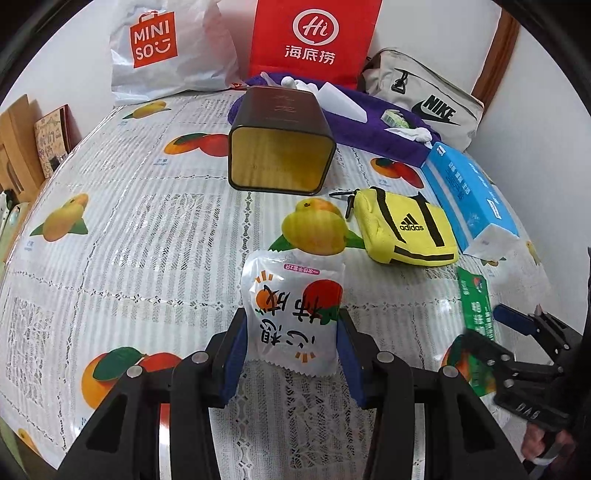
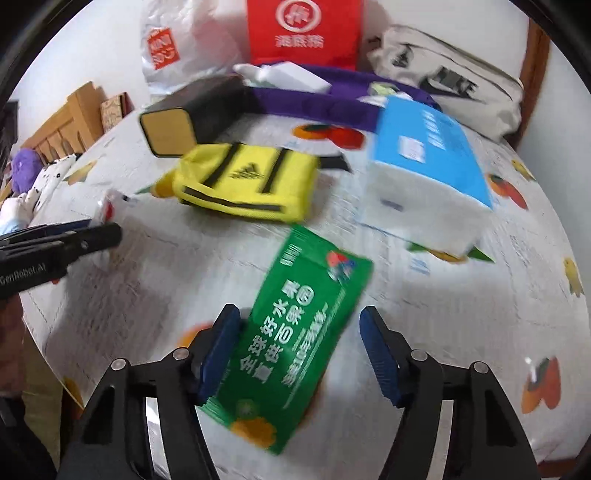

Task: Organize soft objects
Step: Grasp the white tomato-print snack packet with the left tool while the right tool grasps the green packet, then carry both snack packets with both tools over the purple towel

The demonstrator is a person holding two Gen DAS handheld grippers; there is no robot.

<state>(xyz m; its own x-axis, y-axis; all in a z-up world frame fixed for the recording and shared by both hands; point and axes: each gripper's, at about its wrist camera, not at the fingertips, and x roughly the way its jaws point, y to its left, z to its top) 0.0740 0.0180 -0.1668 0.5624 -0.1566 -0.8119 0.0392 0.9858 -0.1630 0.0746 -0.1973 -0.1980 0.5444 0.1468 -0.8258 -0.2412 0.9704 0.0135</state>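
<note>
Left wrist view: fruit-print tablecloth (image 1: 147, 229) against white wall (image 1: 443, 29), left tongs (image 1: 291, 354) clenched on white snack pouch (image 1: 291, 314), right tongs (image 2: 301, 354) released.

Bright even light, left view sharp, right view motion-blurred, fisheye bending, dark corners

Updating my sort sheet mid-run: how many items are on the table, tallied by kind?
Flat packets: 2, white packet, green packet
Pouches/bags: 5, yellow pouch, Nike bag, Miniso bag, red bag, purple bag
Boxes: 2, brown tin, blue tissue pack
Total: 9
</note>
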